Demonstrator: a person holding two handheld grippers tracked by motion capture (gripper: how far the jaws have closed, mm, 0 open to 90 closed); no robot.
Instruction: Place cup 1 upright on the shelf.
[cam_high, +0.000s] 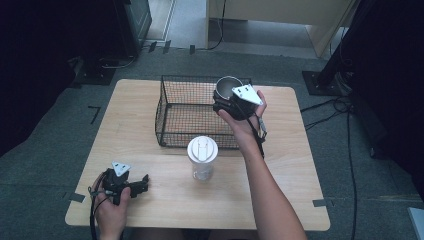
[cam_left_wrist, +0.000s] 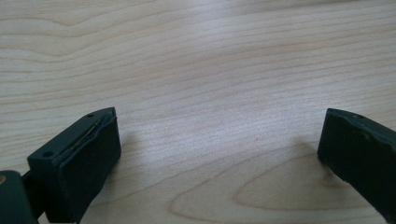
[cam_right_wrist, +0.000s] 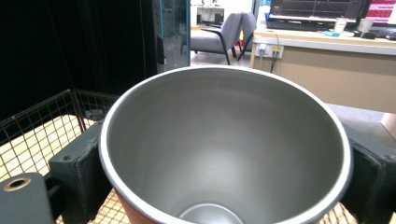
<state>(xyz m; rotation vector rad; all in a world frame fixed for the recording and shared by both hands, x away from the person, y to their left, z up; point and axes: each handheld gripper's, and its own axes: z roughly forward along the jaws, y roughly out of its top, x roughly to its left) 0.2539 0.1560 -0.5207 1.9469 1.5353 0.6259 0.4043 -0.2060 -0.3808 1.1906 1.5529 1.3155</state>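
Inside the metal cup (cam_right_wrist: 224, 154), a bare grey bottom, unseen from above.

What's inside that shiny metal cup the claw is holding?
Nothing that I can see. The metal cup shows bare grey walls and a bit of its bottom. The rest of the bottom is cut off by the picture's lower edge. The right claw grips its sides over the wire basket.

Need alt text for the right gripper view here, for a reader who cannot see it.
A metal cup, empty and seen from above its open mouth, sits clamped between the right gripper's two black jaws. A black wire basket lies below, with an office desk beyond.
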